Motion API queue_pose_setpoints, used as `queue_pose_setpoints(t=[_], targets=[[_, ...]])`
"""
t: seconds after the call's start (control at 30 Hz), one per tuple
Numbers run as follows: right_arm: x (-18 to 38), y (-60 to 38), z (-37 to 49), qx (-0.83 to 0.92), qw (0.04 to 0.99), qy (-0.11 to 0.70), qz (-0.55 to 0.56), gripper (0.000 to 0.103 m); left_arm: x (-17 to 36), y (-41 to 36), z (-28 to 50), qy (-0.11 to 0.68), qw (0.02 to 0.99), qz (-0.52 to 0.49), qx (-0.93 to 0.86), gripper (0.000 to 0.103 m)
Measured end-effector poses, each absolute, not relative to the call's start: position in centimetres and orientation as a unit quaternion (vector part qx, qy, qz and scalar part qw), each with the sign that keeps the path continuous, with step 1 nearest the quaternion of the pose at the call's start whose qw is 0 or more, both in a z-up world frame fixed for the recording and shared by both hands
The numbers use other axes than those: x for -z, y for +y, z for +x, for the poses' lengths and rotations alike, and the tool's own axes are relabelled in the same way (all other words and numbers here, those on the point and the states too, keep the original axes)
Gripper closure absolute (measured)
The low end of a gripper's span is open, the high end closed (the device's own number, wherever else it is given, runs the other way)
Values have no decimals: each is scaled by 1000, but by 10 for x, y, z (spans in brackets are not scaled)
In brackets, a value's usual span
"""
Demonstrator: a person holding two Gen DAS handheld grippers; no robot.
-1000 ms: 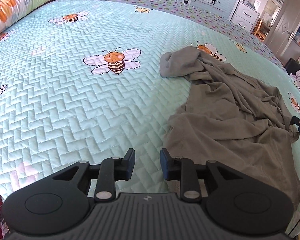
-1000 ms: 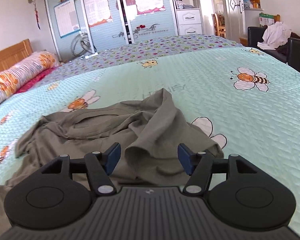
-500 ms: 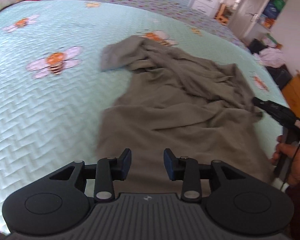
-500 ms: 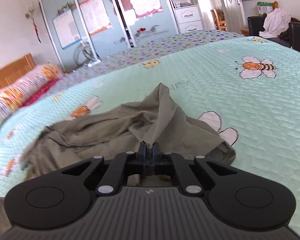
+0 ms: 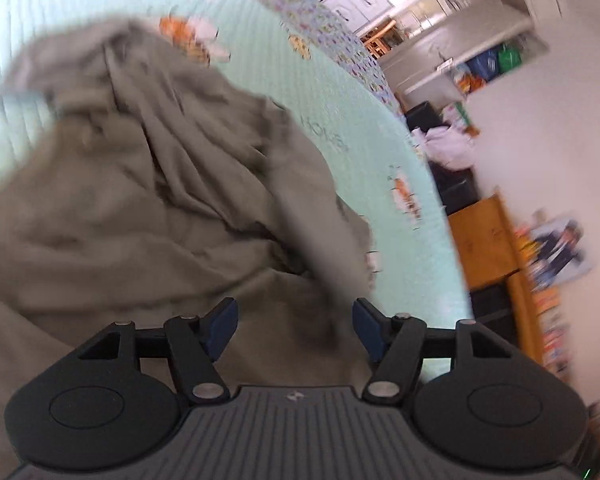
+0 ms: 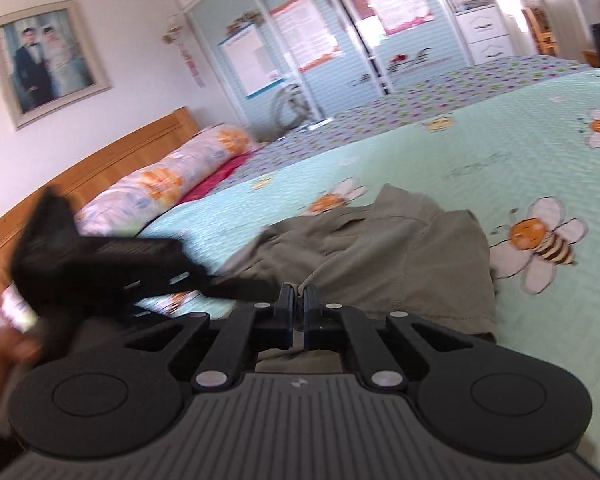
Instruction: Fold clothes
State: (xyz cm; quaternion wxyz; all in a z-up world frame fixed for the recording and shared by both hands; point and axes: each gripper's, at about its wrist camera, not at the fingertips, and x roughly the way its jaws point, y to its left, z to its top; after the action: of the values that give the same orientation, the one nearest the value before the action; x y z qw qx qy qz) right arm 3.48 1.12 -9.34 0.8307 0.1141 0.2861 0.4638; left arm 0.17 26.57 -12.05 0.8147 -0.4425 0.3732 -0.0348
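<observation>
A crumpled olive-grey garment (image 5: pixel 148 184) lies on the mint bee-print bedspread (image 5: pixel 340 120); it also shows in the right wrist view (image 6: pixel 400 248). My left gripper (image 5: pixel 294 326) is open, low over the garment, with a blurred raised fold between its jaws. My right gripper (image 6: pixel 299 300) is shut on an edge of the garment and holds it lifted. The left gripper (image 6: pixel 100 264) shows as a dark blur at the left of the right wrist view.
A wooden headboard (image 6: pixel 112 164) and floral bolster pillow (image 6: pixel 168 176) line the bed's far left side. Wardrobe doors (image 6: pixel 300 40) stand behind. A wooden cabinet (image 5: pixel 484 240) and a dark chair with clothes (image 5: pixel 448 148) stand beside the bed.
My left gripper swung right over the garment, tilted, and opened wider. My right gripper closed on the garment's edge and lifted it.
</observation>
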Motion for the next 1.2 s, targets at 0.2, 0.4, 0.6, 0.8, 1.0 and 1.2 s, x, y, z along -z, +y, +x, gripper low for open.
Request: queue_pose_setpoints(t=[0.2, 0.4, 0.6, 0.8, 1.0, 1.2], targets=[[87, 20, -5, -513, 796, 300, 111, 100, 131, 272, -10, 364, 798, -480, 14, 32], [79, 36, -34, -570, 754, 315, 86, 100, 132, 290, -20, 371, 795, -479, 42, 63], [78, 42, -46, -597, 726, 336, 64, 100, 118, 304, -61, 374, 835, -403, 9, 103], [80, 37, -32, -576, 730, 355, 93, 75, 100, 338, -129, 345, 855, -386, -27, 103], [82, 31, -15, -544, 744, 370, 117, 68, 67, 372, -198, 279, 878, -384, -65, 103], [102, 37, 16, -446, 804, 386, 74, 68, 35, 415, -272, 206, 877, -392, -185, 103]])
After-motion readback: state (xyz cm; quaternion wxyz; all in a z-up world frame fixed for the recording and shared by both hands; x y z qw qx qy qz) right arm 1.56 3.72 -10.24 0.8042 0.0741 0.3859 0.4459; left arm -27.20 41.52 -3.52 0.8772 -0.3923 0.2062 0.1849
